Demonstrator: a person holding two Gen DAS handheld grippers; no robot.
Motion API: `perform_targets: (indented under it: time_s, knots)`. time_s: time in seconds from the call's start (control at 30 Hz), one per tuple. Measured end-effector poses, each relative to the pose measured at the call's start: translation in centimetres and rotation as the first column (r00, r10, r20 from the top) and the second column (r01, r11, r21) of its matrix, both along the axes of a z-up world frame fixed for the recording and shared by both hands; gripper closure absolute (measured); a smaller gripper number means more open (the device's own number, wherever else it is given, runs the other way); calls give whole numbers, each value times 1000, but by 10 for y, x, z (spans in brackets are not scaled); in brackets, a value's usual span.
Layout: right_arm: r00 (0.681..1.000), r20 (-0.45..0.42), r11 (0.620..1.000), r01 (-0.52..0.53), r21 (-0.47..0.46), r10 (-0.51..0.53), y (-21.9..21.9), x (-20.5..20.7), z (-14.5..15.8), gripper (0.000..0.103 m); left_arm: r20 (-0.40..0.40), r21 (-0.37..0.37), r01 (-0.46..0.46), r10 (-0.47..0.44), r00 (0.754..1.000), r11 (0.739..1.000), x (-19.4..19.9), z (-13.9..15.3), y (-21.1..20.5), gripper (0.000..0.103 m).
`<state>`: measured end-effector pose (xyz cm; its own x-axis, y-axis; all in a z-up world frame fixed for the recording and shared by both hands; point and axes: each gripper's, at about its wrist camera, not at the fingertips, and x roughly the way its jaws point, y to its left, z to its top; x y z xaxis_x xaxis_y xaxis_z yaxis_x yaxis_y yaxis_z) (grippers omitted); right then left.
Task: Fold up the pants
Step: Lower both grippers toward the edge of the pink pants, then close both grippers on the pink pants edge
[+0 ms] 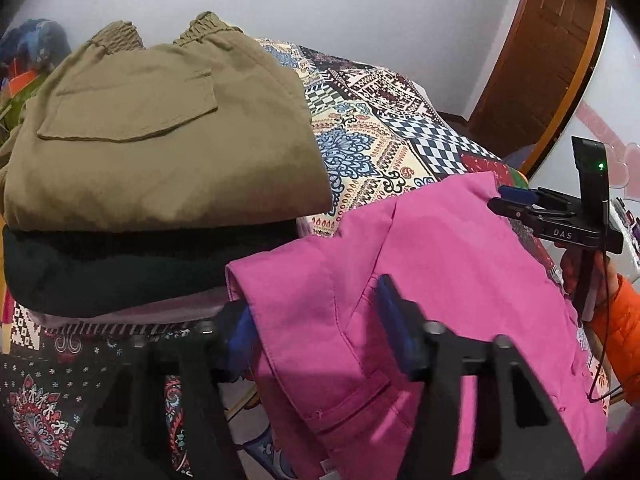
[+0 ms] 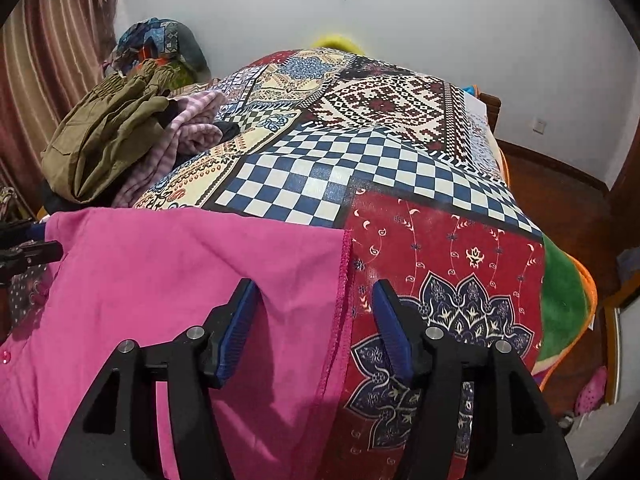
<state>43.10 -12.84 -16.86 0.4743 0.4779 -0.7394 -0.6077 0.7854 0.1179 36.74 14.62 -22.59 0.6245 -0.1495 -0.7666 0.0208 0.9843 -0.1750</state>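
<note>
Pink pants (image 1: 440, 280) lie folded on the patterned bedspread (image 1: 380, 136). My left gripper (image 1: 316, 312) is open, its blue pads astride the pants' waist end near a pocket. In the right wrist view the pink pants (image 2: 160, 280) lie to the left, their hemmed edge running between my right gripper's open fingers. My right gripper (image 2: 316, 312) is open above that edge and the red patch of bedspread (image 2: 440, 248). The right gripper (image 1: 516, 200) also shows in the left wrist view, at the pants' far corner.
A pile of folded clothes stands at the left: khaki pants (image 1: 160, 128) on top, a dark garment (image 1: 112, 268) under them. The same pile (image 2: 108, 144) with striped pink cloth (image 2: 192, 128) shows in the right wrist view. A wooden door (image 1: 536, 64) is at the right.
</note>
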Motion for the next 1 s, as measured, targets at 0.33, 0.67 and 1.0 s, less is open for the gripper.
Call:
perform_targets:
  time_s: [0.33,0.67,1.0]
  knots:
    - [998,12,997,-60,43,60,11,3,0,71,41,37,2,-3,999,999,-3,4,-10,95]
    - [998,-15,996,-54,72,55,14,4,1,82,87,55,-33,28,996,998,-8,15,-3,96]
    - [990,-115,995,-68,79,77,2,-3,-14,67,81,93,-32,24,996,995,-6,10,-7,96]
